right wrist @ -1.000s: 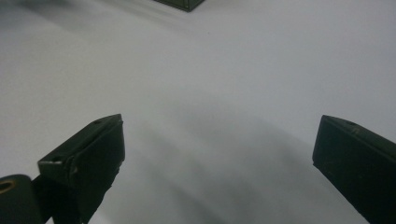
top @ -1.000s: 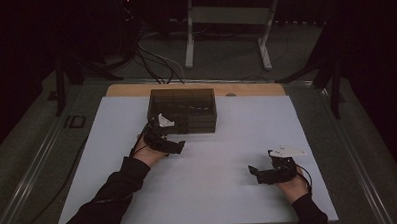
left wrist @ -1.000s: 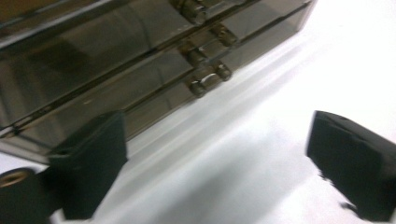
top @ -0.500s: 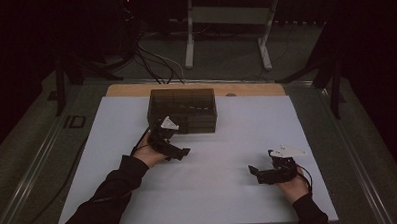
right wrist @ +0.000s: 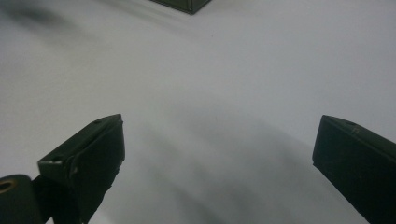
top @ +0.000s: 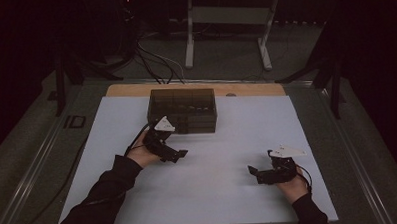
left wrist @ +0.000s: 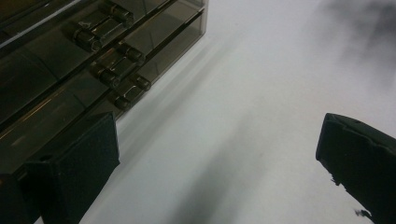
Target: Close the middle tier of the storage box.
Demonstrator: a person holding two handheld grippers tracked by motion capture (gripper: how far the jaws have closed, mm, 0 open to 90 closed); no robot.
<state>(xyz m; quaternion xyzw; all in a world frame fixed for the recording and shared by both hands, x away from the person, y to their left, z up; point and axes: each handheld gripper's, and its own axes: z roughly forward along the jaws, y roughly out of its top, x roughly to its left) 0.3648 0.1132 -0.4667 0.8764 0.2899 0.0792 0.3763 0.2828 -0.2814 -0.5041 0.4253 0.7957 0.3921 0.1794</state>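
Note:
A dark smoked plastic drawer box stands at the far middle of the white table sheet. In the left gripper view its drawer fronts with small handles run along the upper left. My left gripper hovers just in front of the box's left part; its jaws stand wide apart with only bare sheet between them, so it is open. My right gripper rests low near the front right of the sheet, well away from the box. It is open too, with nothing between its jaws, and a corner of the box shows at the top edge.
A wooden strip borders the sheet behind the box. Beyond the table are cables on the floor and a white stand. A metal rail runs along the table's left side.
My left gripper has drifted slightly toward the person and to the right, away from the box front. The right gripper has stayed put.

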